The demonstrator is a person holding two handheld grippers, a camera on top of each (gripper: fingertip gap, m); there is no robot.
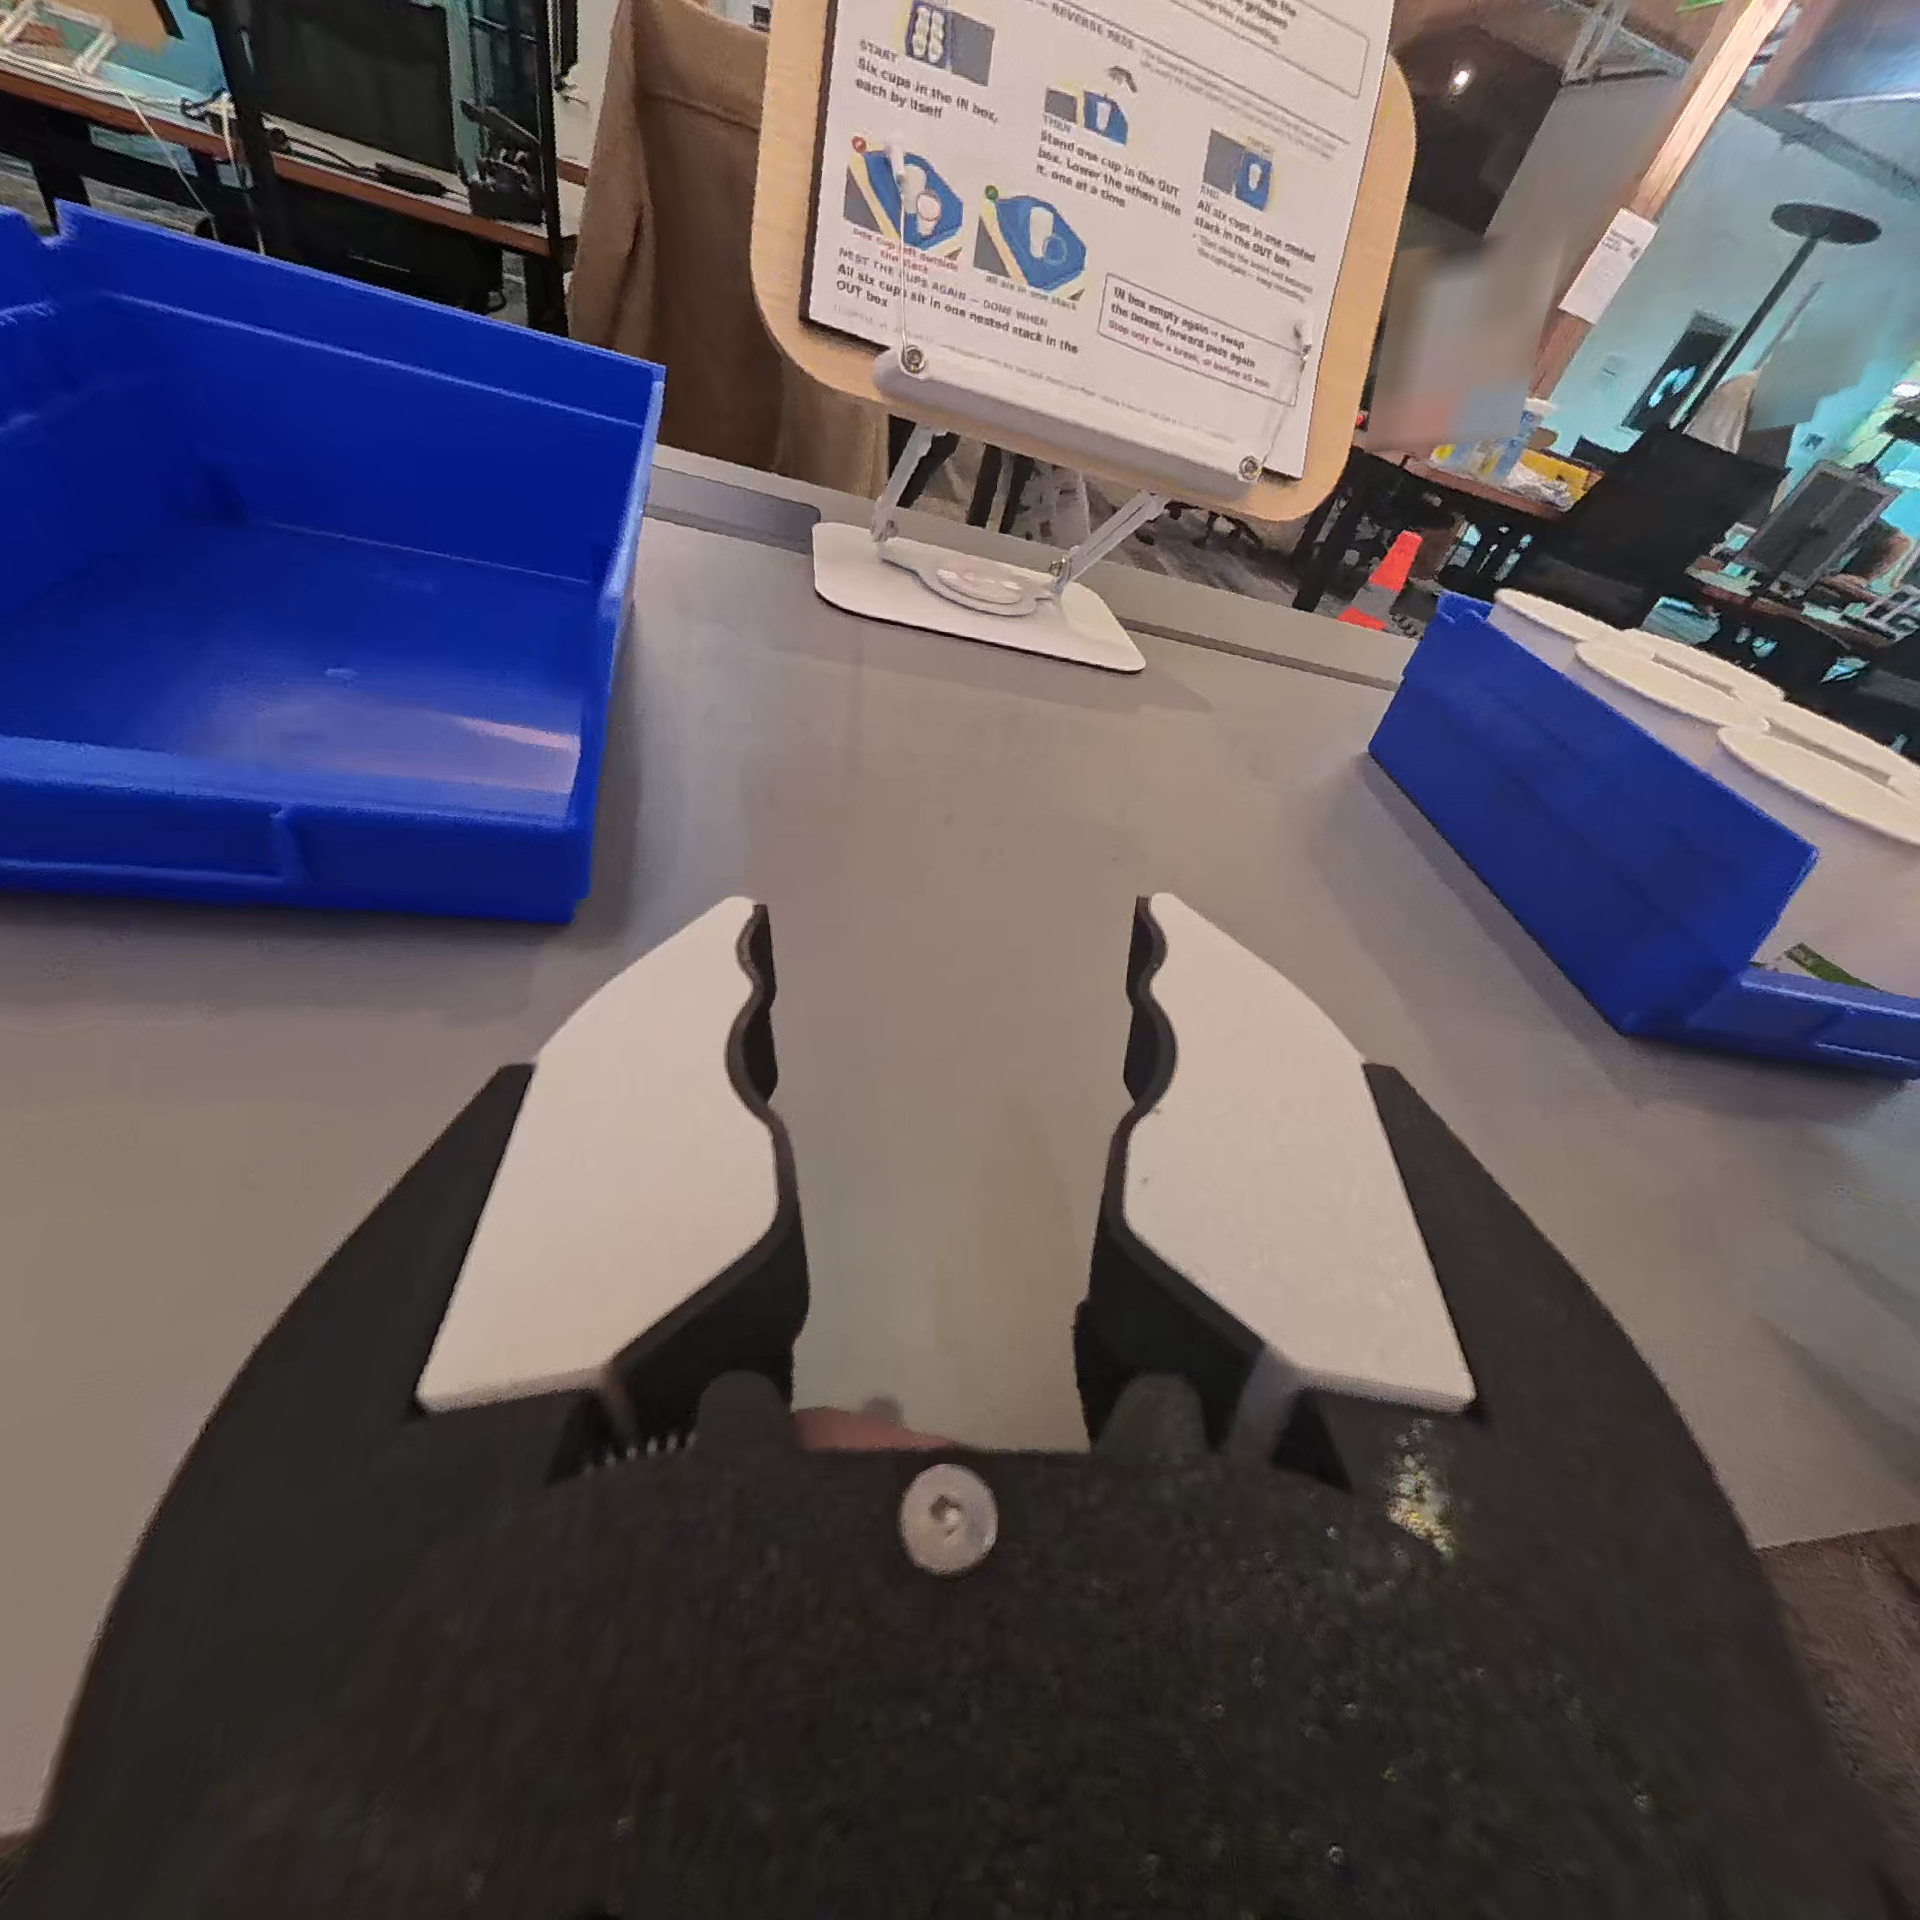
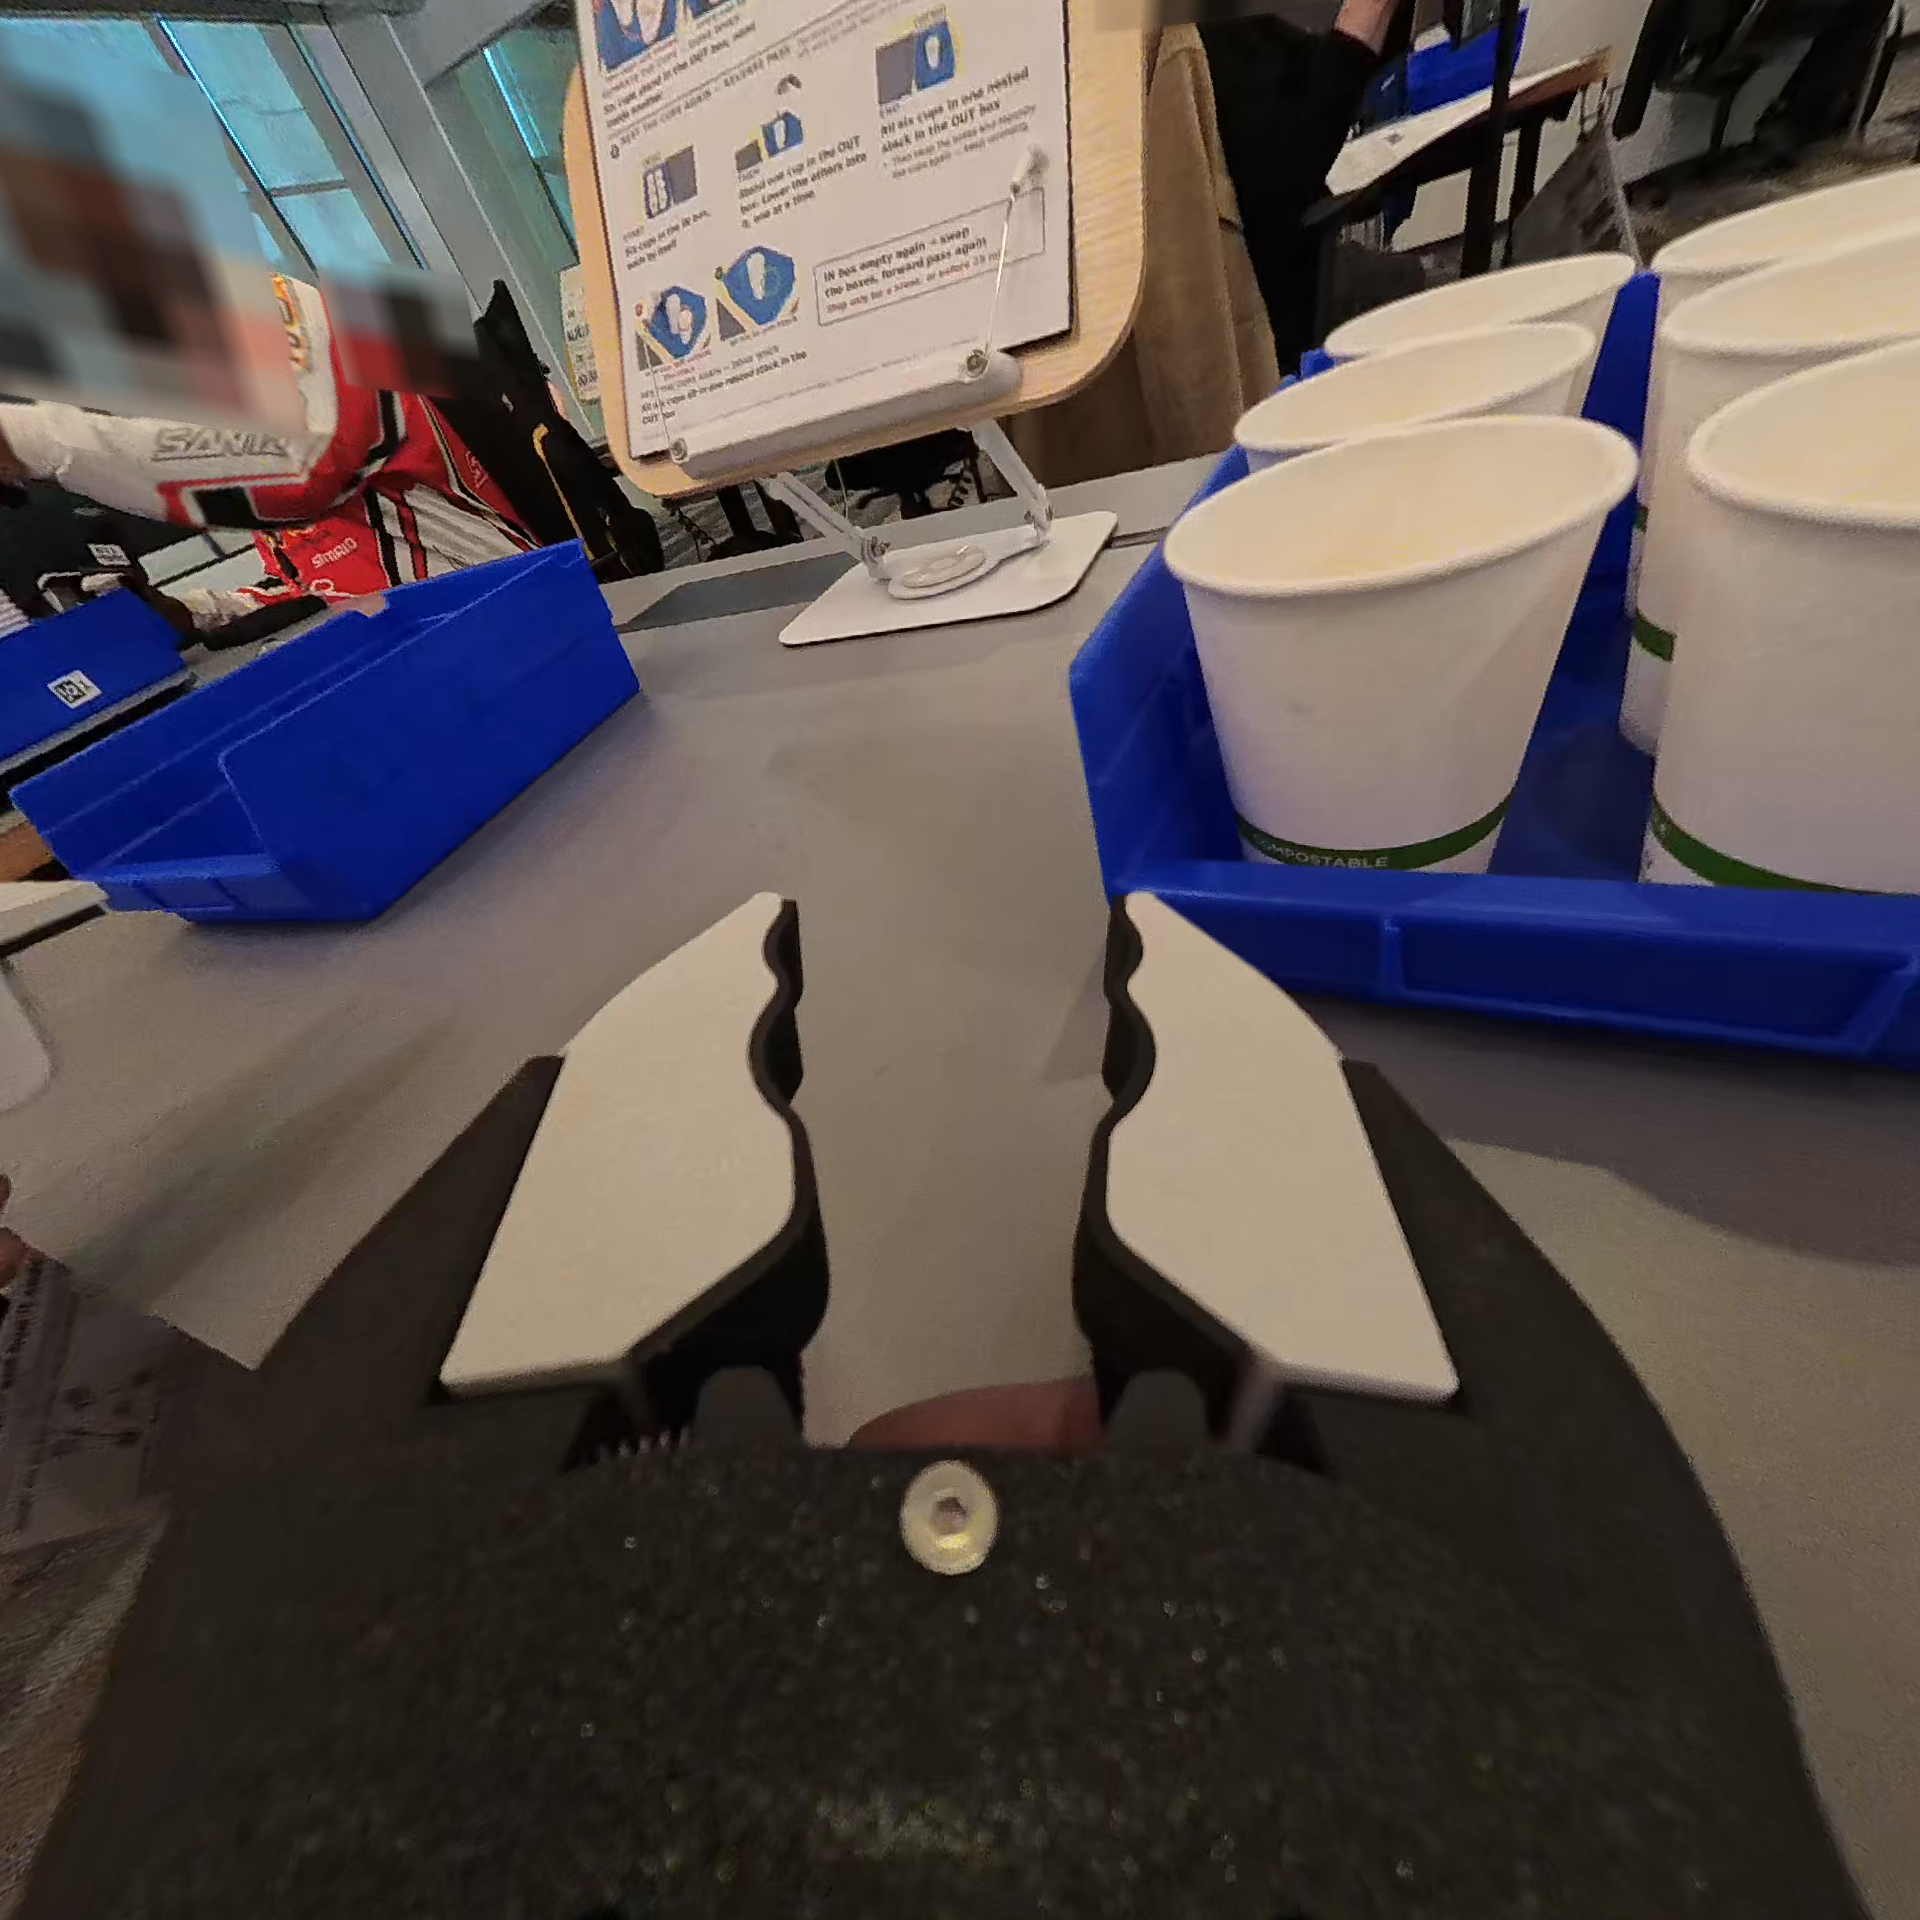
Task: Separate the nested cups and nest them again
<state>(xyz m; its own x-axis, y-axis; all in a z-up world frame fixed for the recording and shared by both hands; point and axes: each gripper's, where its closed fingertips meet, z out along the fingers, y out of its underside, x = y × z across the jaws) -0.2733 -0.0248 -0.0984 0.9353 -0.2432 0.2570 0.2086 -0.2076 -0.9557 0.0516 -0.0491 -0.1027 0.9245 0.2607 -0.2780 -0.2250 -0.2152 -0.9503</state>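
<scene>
**Both grippers wide, cups waiting in the right bin**

Left gripper (image 1: 951,914) hangs over the grey table (image 1: 935,790), jaws apart, gripping nothing. Right gripper (image 2: 951,914) likewise, jaws apart. White cups (image 2: 1392,644) stand upright, side by side, in the right bin (image 2: 1558,956). The left bin (image 1: 312,665) holds nothing.

A lab or workshop hall: a grey bench (image 1: 935,790) with blue bins (image 1: 312,623), an instruction sheet (image 1: 1091,187) on a stand at the far side, more desks (image 1: 312,156) with gear behind, glass walls (image 2: 312,208) far left
</scene>
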